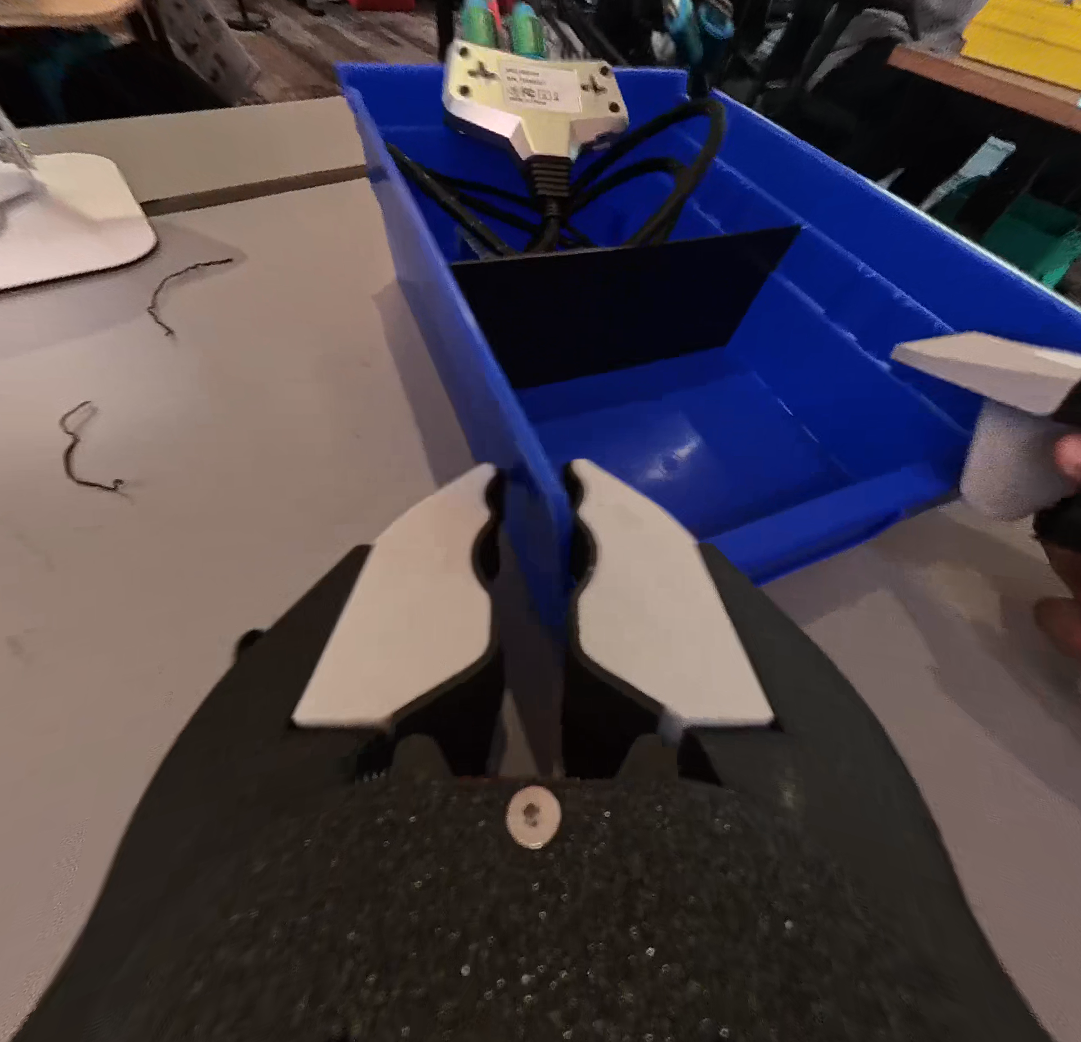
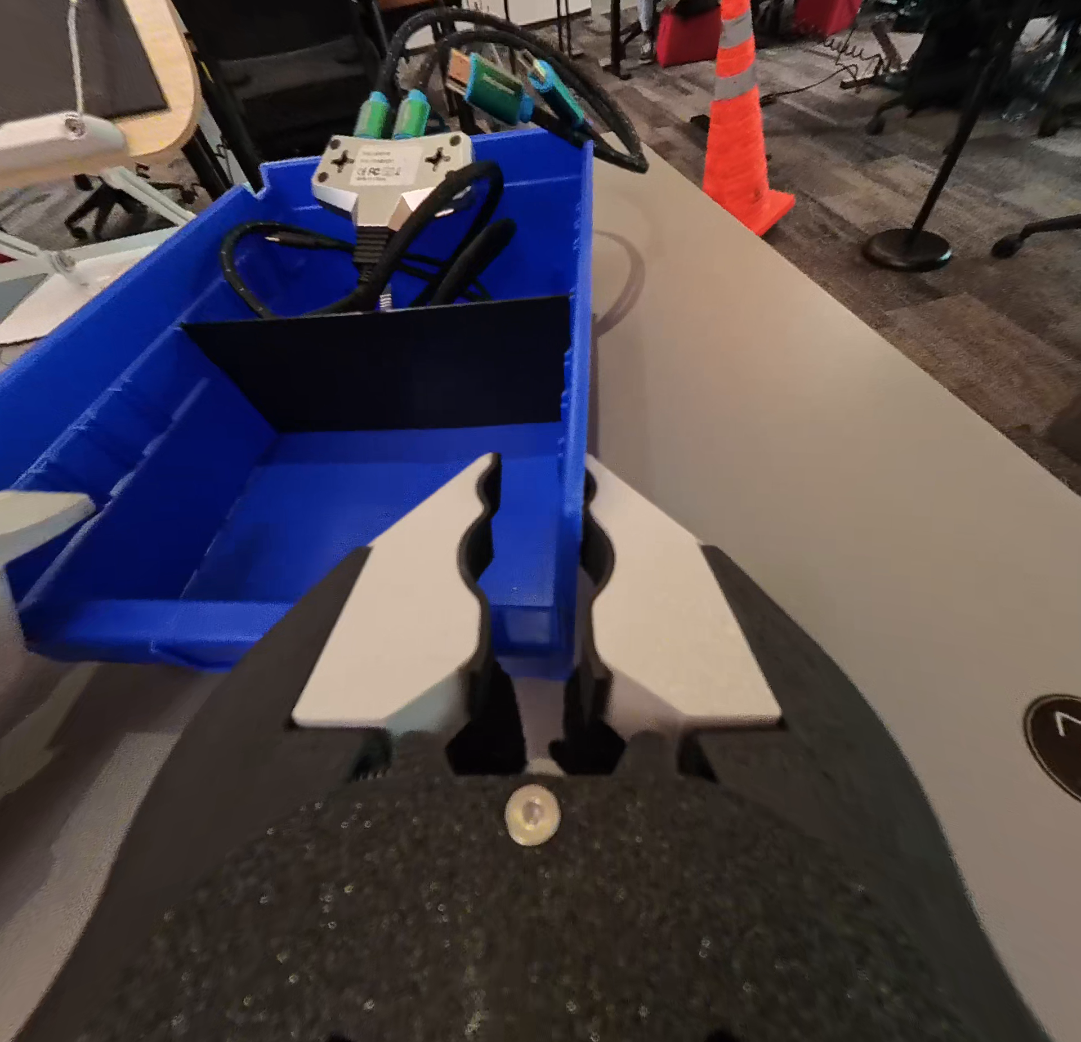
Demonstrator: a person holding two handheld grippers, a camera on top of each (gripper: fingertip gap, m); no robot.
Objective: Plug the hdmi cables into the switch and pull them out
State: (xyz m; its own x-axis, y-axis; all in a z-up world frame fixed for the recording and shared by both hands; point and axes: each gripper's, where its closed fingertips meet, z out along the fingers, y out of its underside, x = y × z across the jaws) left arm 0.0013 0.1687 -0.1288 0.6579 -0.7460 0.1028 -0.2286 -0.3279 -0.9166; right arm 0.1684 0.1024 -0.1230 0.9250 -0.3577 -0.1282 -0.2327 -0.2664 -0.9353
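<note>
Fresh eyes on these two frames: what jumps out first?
The blue bin dominates the grey table, each side wall straddled by a gripper: left gripper on one, right gripper on the other. Behind its black divider, a silver switch leans on the far wall with two green plugs in it, over coiled black cables.

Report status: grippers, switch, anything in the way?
Left gripper shut on blue bin left wall; right gripper astride right wall, grip uncertain. Switch in far compartment, two plugs seated. Black divider between.
</note>
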